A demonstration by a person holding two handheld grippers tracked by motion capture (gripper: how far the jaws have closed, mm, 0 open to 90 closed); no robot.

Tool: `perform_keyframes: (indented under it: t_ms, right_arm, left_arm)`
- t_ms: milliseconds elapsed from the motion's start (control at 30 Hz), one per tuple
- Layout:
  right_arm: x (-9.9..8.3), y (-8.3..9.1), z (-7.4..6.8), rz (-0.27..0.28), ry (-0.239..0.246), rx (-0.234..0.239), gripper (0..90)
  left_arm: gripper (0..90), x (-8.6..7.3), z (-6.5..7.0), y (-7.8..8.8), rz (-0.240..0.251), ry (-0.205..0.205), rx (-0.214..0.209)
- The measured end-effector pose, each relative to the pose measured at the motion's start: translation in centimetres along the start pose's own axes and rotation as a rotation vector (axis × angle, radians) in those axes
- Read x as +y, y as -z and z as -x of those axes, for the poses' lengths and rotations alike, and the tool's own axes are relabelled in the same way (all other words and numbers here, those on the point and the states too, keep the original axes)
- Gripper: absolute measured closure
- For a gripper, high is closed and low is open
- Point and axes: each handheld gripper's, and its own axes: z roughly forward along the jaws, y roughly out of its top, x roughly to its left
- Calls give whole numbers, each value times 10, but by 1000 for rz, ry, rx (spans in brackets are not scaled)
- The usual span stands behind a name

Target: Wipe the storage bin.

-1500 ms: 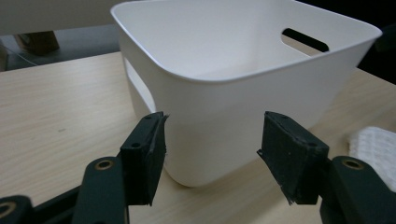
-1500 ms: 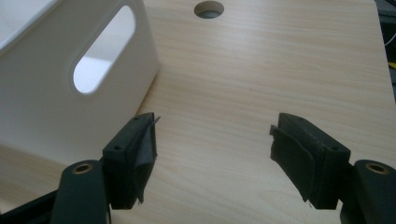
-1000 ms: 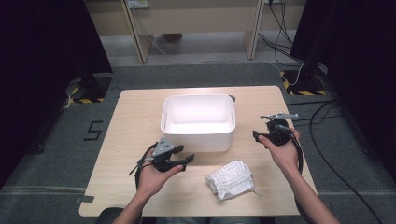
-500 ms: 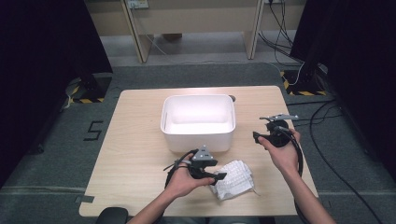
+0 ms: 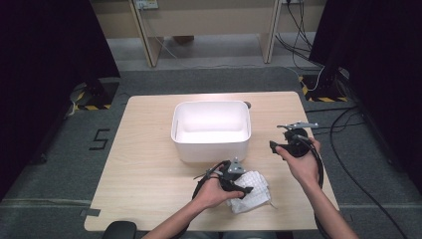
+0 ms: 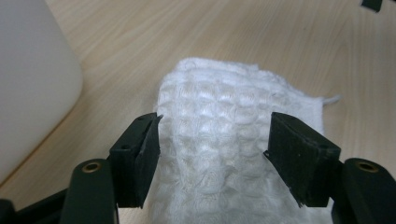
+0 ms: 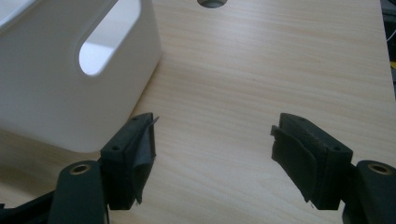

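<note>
A crumpled white waffle-weave cloth (image 5: 251, 191) lies on the pale wooden tabletop (image 5: 144, 149) near its front edge, just in front of a white rectangular plastic bin (image 5: 211, 130) that stands at the middle of the tabletop. The left tool (image 5: 238, 185) sits over the cloth's left part in the high view, held in the person's left hand (image 5: 214, 191), with its black cable looping beside the wrist. In the left gripper view the left tool (image 6: 212, 154) has its two black jaws spread wide, one on each side of the cloth (image 6: 224, 140); the jaws have just been opening, the cloth lies between them, and the pads do not press on it, so nothing is gripped. The curved white wall of the bin (image 6: 32, 84) shows at the left of that view, near the cloth but apart from it. The right tool (image 5: 291, 145) is held in the right hand (image 5: 304, 162) above the tabletop, to the right of the bin and well apart from the cloth, with its grey three-cornered plate on top. In the right gripper view the right tool (image 7: 212, 149) also has its jaws wide apart with only bare wood between them, and the bin (image 7: 60, 93) with its oval handle slot (image 7: 109, 37) stands at the left. A round cable hole (image 7: 214, 3) shows at the far edge of the tabletop.
</note>
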Motion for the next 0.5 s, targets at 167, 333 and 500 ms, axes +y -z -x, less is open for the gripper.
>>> perform_keyframes:
  t_ms: [167,333,500]
  right_arm:
    - [0,-1,0,-2,2,0,295]
    - [0,-1,-1,1,6,5,294]
    - [0,-2,-1,-1,3,9,294]
  left_arm:
    - [305,-2,0,-9,-24,-5,-6]
    - [302,-4,2,-14,-44,-33,-7]
    - [303,-7,4,-17,-29,-63,2]
